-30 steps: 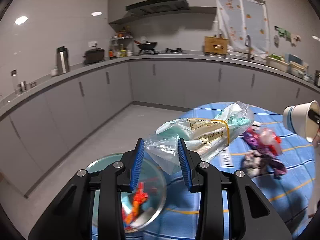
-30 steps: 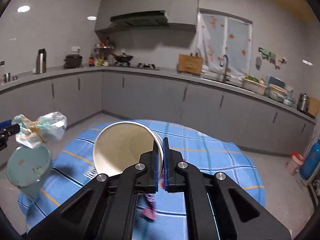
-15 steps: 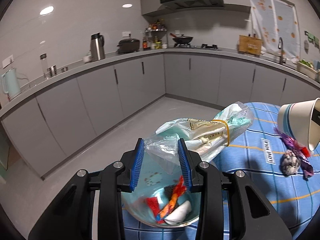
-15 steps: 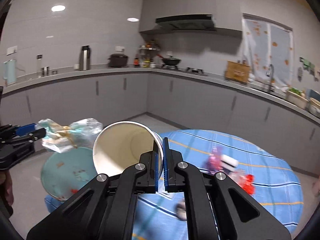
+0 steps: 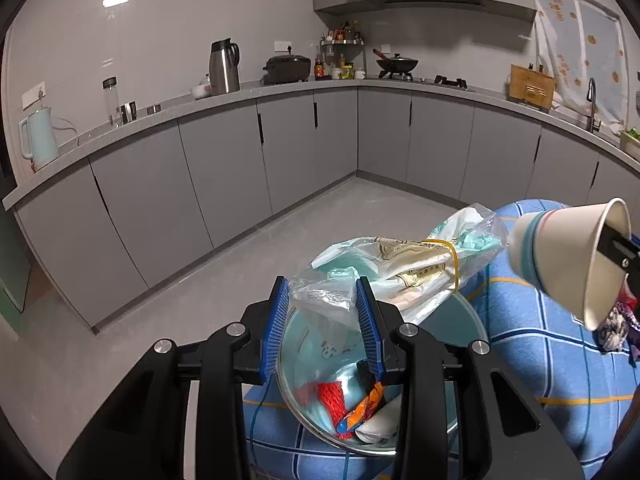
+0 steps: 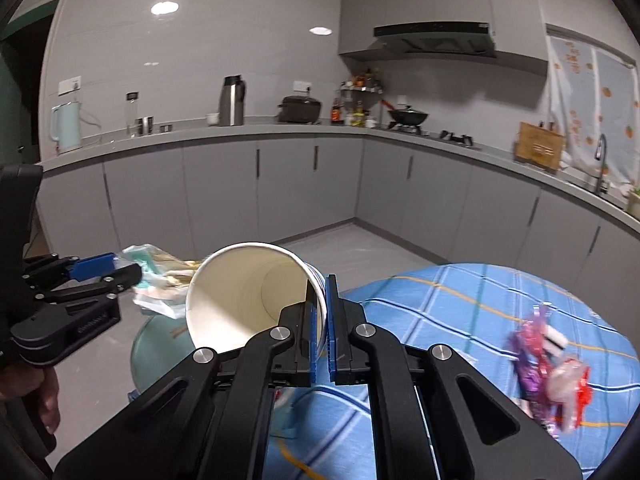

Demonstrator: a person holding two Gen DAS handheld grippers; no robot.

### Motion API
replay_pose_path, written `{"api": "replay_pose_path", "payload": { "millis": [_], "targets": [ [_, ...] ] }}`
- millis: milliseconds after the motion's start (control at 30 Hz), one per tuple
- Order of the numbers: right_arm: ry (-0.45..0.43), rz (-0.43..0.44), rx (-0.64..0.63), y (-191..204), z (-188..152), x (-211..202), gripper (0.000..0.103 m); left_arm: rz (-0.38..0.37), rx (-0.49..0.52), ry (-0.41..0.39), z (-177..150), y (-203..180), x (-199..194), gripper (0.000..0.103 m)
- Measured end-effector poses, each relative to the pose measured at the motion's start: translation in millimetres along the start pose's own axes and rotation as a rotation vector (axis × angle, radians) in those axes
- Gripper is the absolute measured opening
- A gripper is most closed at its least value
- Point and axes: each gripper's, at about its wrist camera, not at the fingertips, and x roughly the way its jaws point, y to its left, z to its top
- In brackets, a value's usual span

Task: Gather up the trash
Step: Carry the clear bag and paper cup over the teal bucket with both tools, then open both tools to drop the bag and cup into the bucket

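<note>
Plastic bag [image 5: 384, 276] clamped between left tongs [image 5: 322, 326] above bin [image 5: 472, 328].

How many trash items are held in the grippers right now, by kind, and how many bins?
Plastic bag, in left hand-held gripper: 1
Paper cup, in right hand-held gripper: 1
Trash bin: 1
Total: 3

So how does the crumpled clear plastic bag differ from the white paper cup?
The crumpled clear plastic bag is soft, see-through and stuffed; the white paper cup is stiff, opaque and empty. The left gripper holds the bag's end, the right gripper pinches the cup's rim. Both are held off the table.
</note>
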Motion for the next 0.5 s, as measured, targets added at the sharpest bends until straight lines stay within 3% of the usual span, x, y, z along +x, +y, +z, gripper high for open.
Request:
{"api": "replay_pose_path", "payload": {
  "millis": [500],
  "targets": [
    [0.101,0.104,-0.007,28.0,-20.5,49.3,0.005,0.035,-0.022,0.076,-13.9,15.2,28.9,0.037]
  ]
}}
